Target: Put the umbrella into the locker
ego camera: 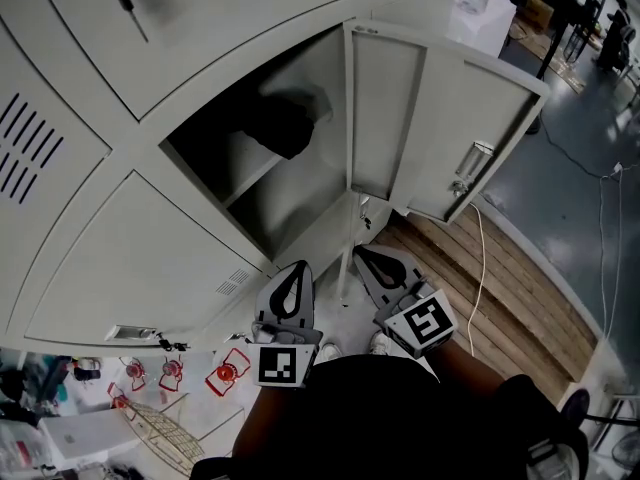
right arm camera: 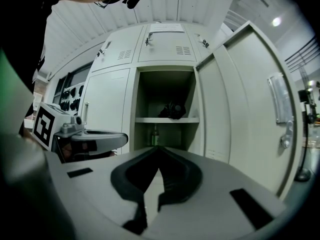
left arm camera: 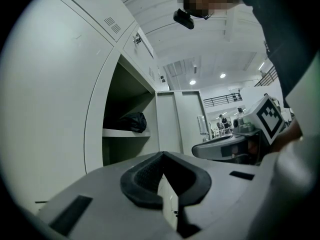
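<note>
**Tools.** Low in the centre of the head view, the left tool (ego camera: 297, 268) and the right tool (ego camera: 365, 256) are held side by side, close but apart. Both point level toward the open locker (ego camera: 290, 203). In its own view the left tool (left arm camera: 161, 154) has its jaws together at the tips with nothing between them. The right tool (right arm camera: 159, 149) is likewise fully closed and empty. The person's dark clothing fills the bottom of the head view and covers both hands.

**Edges and room.** The locker door (ego camera: 440, 118) is swung out to the right of the opening. Its hinge edge runs down the frame just above the right tool, and its handle (ego camera: 470, 168) faces outward. The opening ahead of both tools is unobstructed. A strip of wooden flooring (ego camera: 490, 298) lies at right, with a white cable (ego camera: 481, 258) trailing over it.

**Task item.** The umbrella (right arm camera: 172, 110) lies on the shelf (right arm camera: 165, 119) inside the locker, well apart from both tools. It appears as a dark folded bundle in the upper compartment, also seen at centre left of the left gripper view (left arm camera: 132, 121) and in shadow in the head view (ego camera: 285, 123).

**Hard to make out.** Its outline is dim in every view. A green bottle (right arm camera: 155, 134) stands below the shelf, visible only in the right gripper view.
</note>
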`<state>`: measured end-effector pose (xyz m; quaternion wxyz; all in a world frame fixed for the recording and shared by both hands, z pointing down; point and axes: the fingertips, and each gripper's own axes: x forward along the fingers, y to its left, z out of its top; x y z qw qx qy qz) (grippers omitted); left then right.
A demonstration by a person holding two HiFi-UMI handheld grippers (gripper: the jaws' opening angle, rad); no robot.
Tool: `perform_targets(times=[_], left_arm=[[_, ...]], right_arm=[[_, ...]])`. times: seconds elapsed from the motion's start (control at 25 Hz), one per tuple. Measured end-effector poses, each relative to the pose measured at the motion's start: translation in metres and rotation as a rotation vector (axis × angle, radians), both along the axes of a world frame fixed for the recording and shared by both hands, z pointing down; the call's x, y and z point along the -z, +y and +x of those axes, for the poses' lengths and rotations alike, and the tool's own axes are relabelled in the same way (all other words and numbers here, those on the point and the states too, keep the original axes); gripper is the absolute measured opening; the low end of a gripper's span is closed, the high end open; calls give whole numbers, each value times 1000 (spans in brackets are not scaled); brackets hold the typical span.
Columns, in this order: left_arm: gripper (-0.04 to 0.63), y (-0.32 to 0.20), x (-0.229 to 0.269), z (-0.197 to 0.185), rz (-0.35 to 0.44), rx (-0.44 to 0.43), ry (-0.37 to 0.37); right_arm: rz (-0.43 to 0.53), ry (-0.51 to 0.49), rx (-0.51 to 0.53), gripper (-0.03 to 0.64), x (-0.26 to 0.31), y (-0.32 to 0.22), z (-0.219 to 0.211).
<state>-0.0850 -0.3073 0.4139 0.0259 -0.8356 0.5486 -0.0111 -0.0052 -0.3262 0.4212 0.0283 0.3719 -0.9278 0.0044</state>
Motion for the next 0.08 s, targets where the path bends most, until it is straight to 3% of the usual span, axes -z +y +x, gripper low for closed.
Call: perform_targets(times=[0.08], left_arm=[[-2,0,0,0,-1,3,5]], right_arm=[[0,0,-2,-2,-1,0,1]])
